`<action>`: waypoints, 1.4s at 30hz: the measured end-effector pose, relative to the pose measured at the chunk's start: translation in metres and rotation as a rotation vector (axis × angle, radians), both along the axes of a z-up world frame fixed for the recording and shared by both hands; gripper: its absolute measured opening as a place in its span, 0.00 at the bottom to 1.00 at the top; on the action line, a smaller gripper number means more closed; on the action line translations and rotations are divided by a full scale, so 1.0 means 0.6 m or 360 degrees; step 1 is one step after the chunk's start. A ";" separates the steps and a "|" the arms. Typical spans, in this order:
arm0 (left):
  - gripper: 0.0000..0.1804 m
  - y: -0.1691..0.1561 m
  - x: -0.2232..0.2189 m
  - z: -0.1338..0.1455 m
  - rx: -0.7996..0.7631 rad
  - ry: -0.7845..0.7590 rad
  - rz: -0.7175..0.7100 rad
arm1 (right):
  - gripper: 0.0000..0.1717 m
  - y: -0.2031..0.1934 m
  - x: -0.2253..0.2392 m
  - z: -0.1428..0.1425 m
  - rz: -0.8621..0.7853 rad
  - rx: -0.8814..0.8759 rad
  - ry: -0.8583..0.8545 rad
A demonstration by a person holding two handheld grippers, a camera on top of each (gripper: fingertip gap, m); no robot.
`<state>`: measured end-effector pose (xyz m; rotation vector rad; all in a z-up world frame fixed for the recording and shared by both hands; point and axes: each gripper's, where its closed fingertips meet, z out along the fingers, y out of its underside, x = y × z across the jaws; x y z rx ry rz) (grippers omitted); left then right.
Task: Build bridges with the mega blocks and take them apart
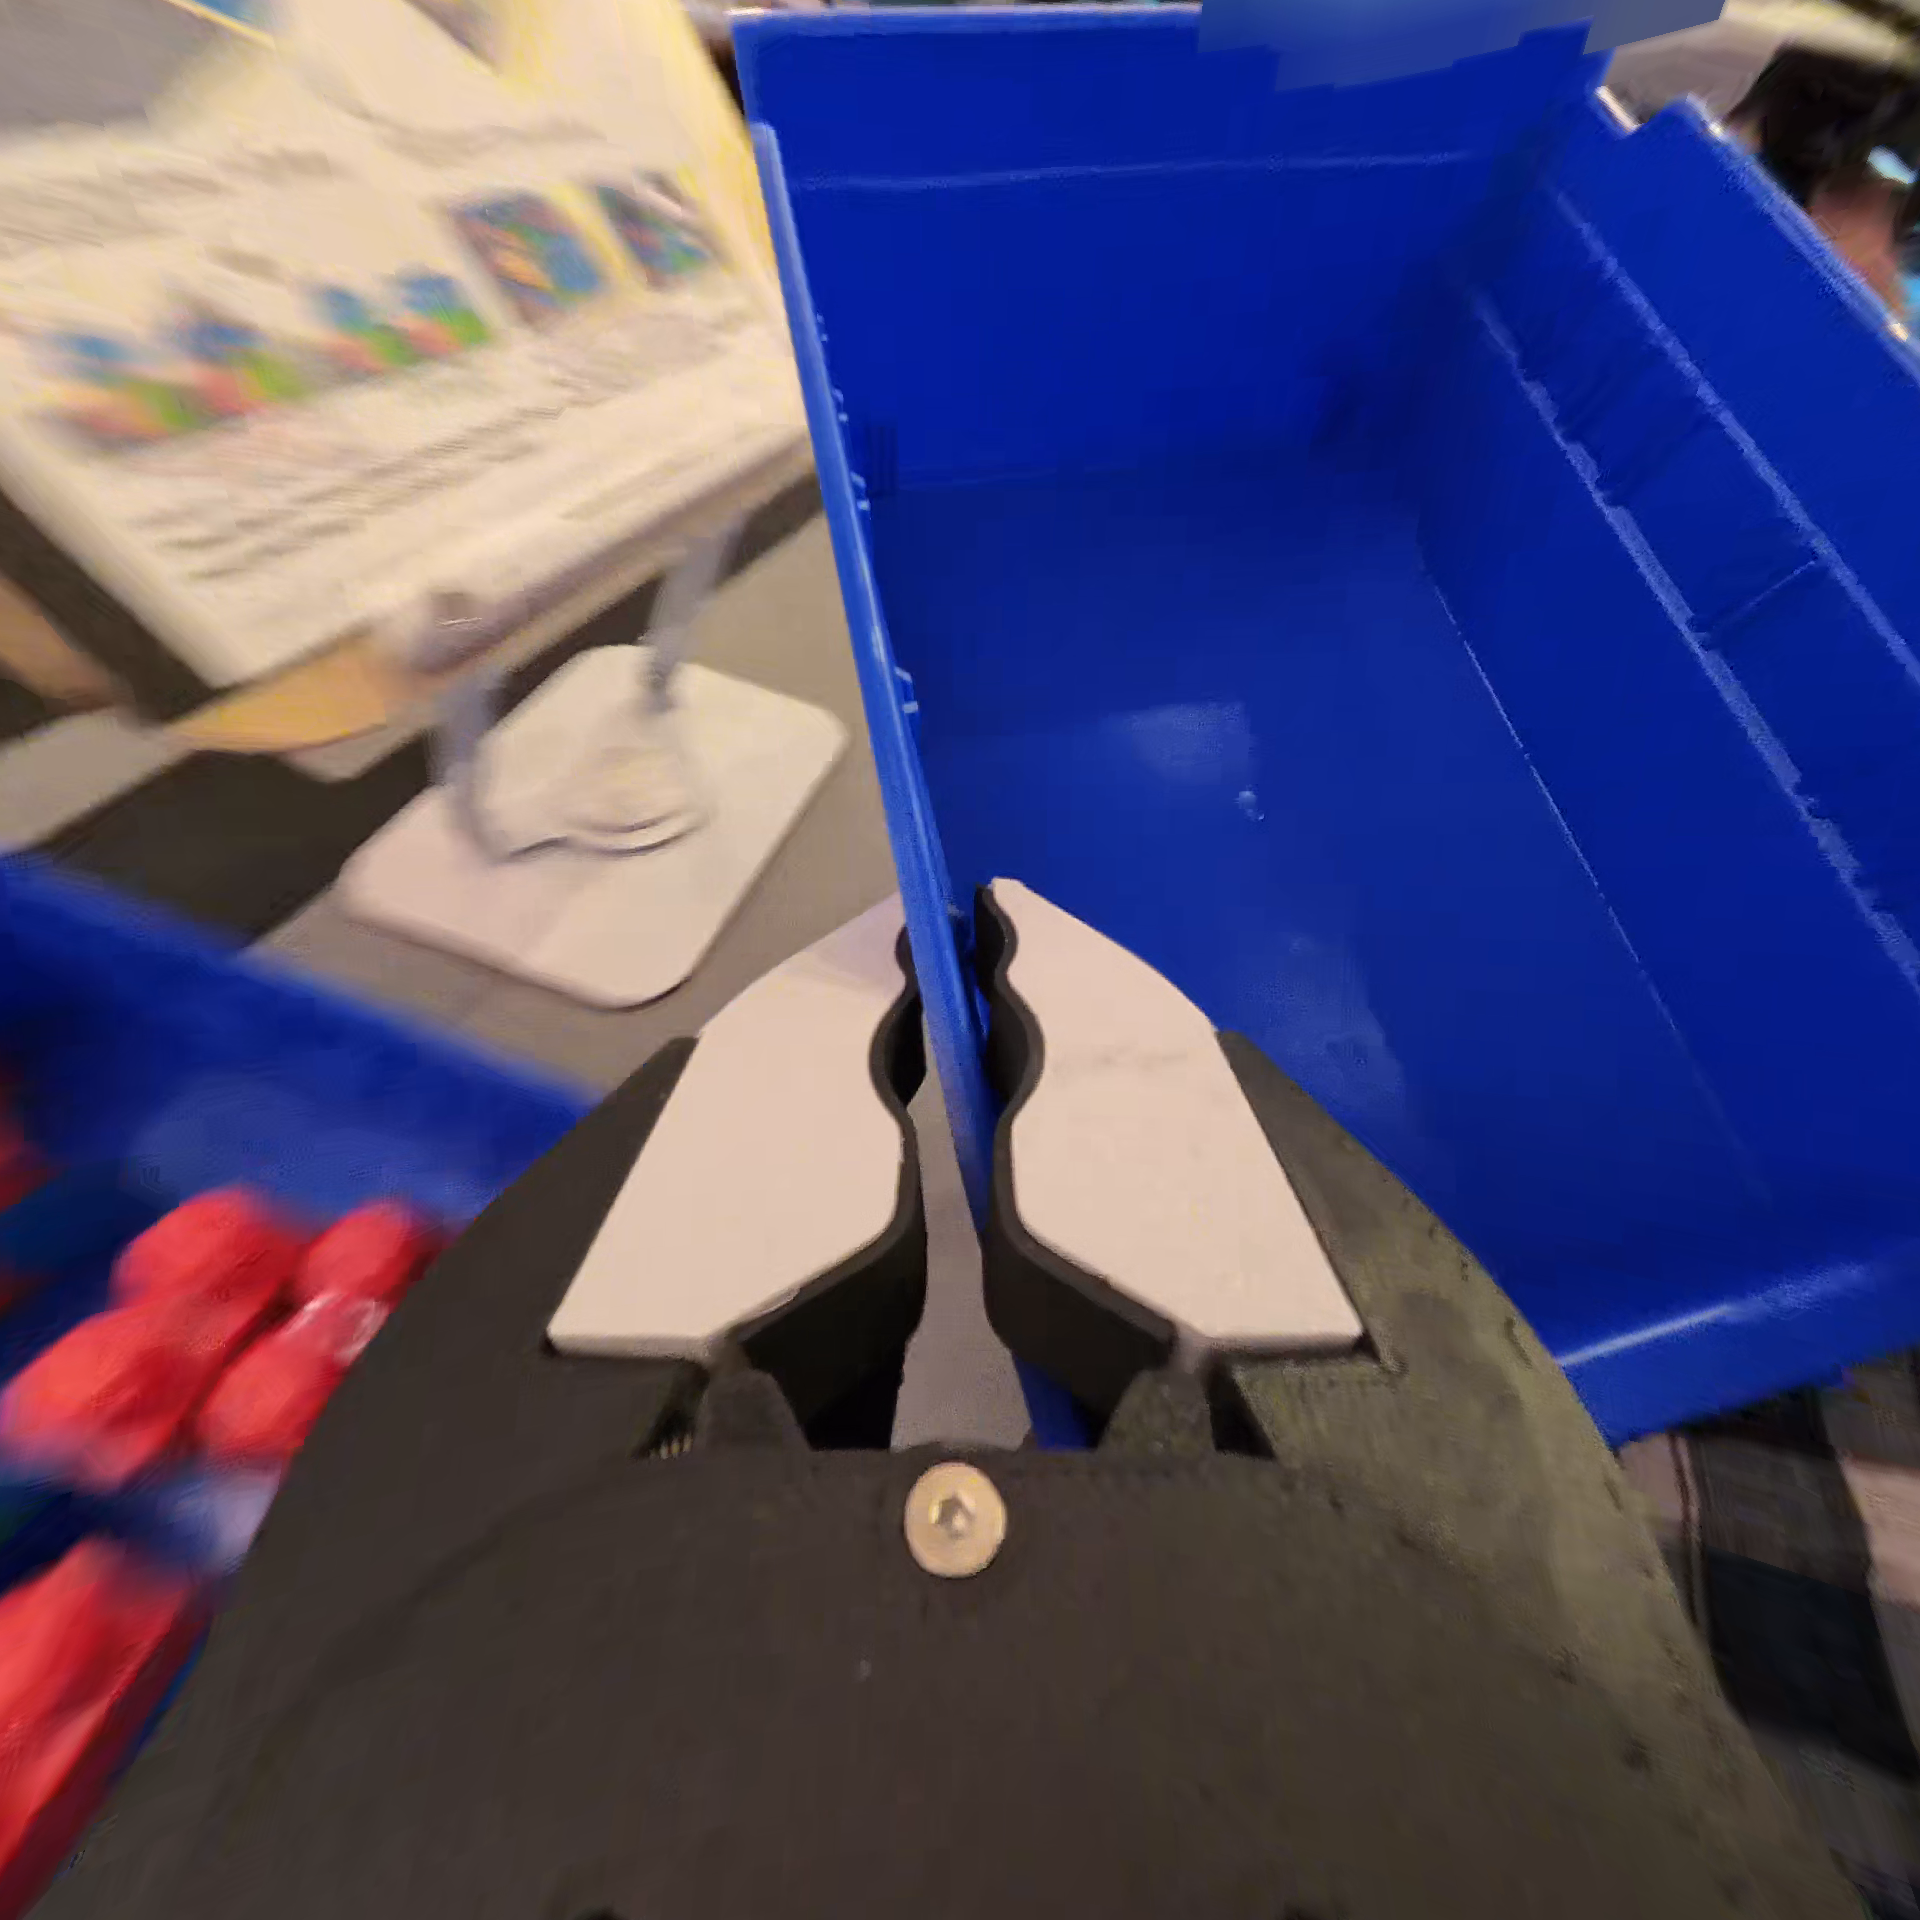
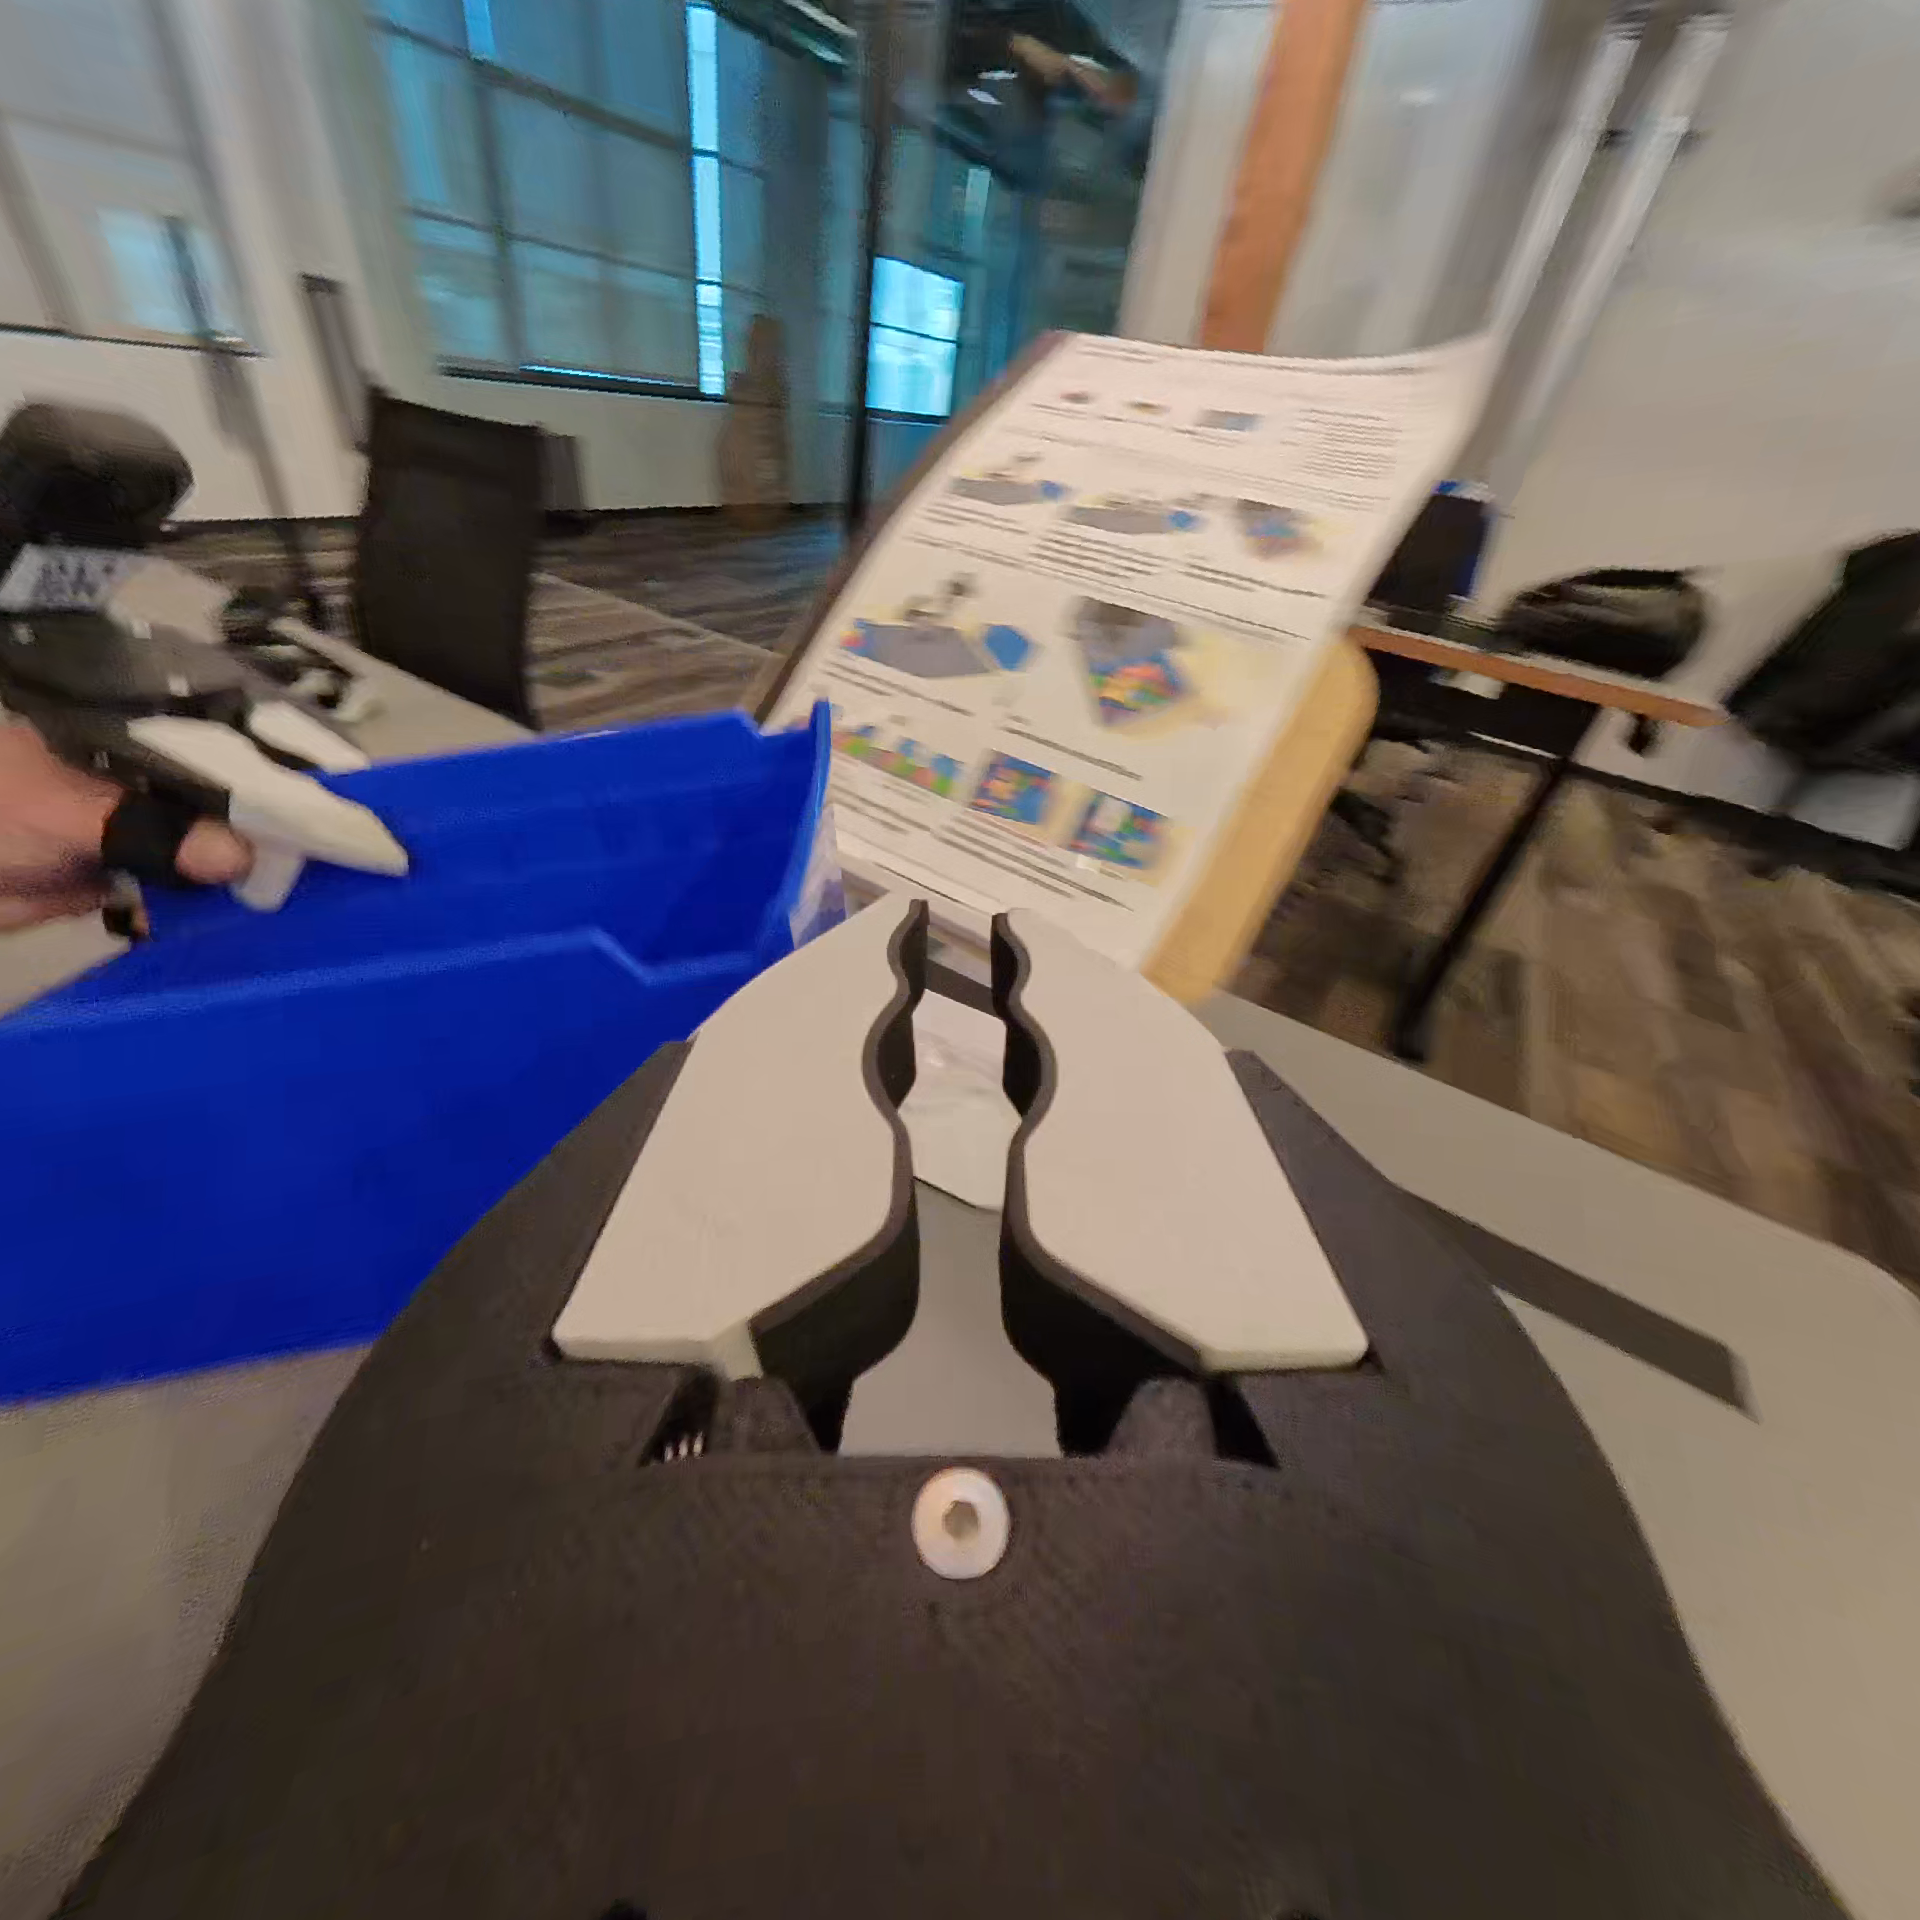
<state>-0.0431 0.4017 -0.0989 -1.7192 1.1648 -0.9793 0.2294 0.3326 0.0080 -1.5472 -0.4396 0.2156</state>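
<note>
My left gripper (image 1: 951, 935) is shut on the side wall of an empty blue bin (image 1: 1299, 727), one pad on each face of the wall. The bin hangs tilted. In the right wrist view the left gripper (image 2: 312, 831) grips the far wall of the same bin (image 2: 312, 1091) above the grey table (image 2: 1558, 1558). Red mega blocks (image 1: 208, 1340) lie blurred at the lower left of the left wrist view, next to a blurred blue shape (image 1: 208, 1018). My right gripper (image 2: 958, 935) is open by a narrow gap with nothing between its pads.
A printed instruction sheet (image 2: 1091, 644) leans on a white stand (image 1: 623, 862) behind the bin. A strip of black tape (image 2: 1610, 1320) lies on the table at the right. Chairs and another table (image 2: 1538, 675) stand farther back. Some 30 cm of space lies between my two pairs of fingers.
</note>
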 end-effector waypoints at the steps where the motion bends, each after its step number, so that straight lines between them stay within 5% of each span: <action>1: 0.03 -0.005 0.061 -0.019 -0.0037 0.0012 -0.0069 | 0.07 -0.016 0.047 0.004 -0.0103 -0.0003 0.0010; 6: 0.03 -0.014 0.327 -0.117 -0.0229 0.0099 -0.0196 | 0.14 -0.067 0.220 -0.026 -0.0471 -0.0136 0.0154; 13: 0.03 0.044 0.518 -0.184 -0.0244 0.0137 0.0037 | 0.30 -0.034 0.295 -0.192 -0.0545 -0.0566 0.0406; 17: 0.03 0.074 0.553 -0.212 -0.0241 0.0164 0.0156 | 0.26 0.000 0.319 -0.258 -0.0550 -0.0651 0.0510; 23: 0.10 0.074 0.582 -0.245 -0.0394 0.0147 0.0183 | 0.18 0.038 0.364 -0.291 -0.0493 -0.0684 0.0746; 32: 0.41 0.054 0.647 -0.225 -0.0460 -0.0095 0.0193 | 0.03 0.152 0.472 -0.315 -0.0265 -0.0780 0.1064; 42: 0.49 0.117 0.707 -0.204 -0.0656 -0.0384 0.0314 | 0.02 0.275 0.550 -0.353 -0.0029 -0.0833 0.1143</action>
